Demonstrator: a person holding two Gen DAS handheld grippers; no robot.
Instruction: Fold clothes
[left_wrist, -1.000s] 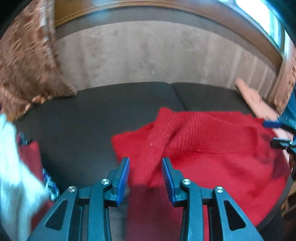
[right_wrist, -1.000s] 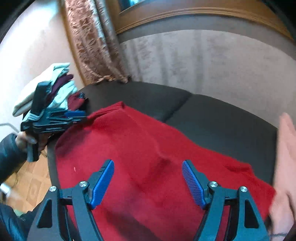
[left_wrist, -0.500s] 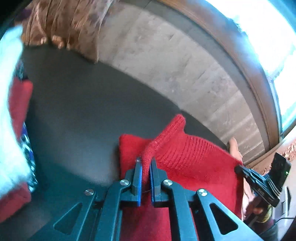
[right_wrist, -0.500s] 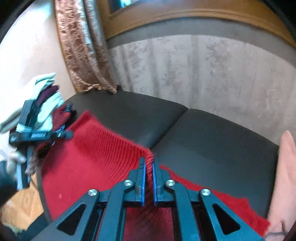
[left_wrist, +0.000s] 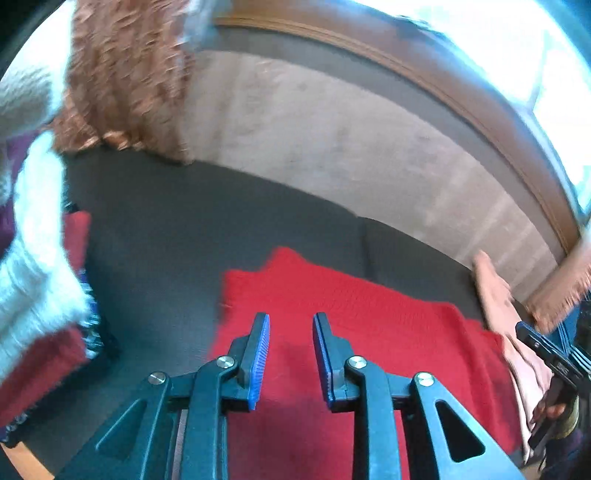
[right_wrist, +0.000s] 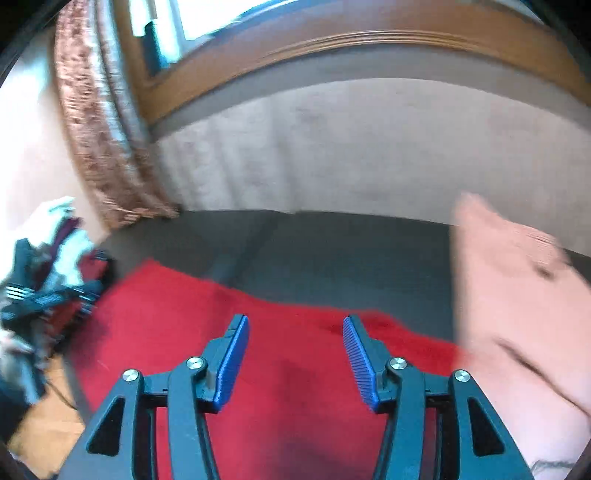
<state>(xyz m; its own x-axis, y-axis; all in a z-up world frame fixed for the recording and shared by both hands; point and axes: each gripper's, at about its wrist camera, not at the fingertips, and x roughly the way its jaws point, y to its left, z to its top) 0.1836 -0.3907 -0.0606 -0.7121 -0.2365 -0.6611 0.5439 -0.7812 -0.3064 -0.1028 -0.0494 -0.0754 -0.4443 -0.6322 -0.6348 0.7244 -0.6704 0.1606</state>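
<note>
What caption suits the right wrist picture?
Right gripper opening above a red sweater spread on a dark sofa, nothing between its jaws.

Bare dark grey sofa seat (left_wrist: 207, 236) lies open behind and left of the flat red knitted sweater (left_wrist: 354, 317). A stack of folded clothes (left_wrist: 33, 266) blocks the left edge, a pink garment (right_wrist: 517, 295) the right, and the beige sofa backrest (right_wrist: 369, 147) closes the rear.

I log: red sweater (left_wrist: 369, 317), ribbed knit; sofa seat (left_wrist: 177, 236), matt dark cloth; gripper pads (right_wrist: 231, 363), ridged blue plastic.
</note>
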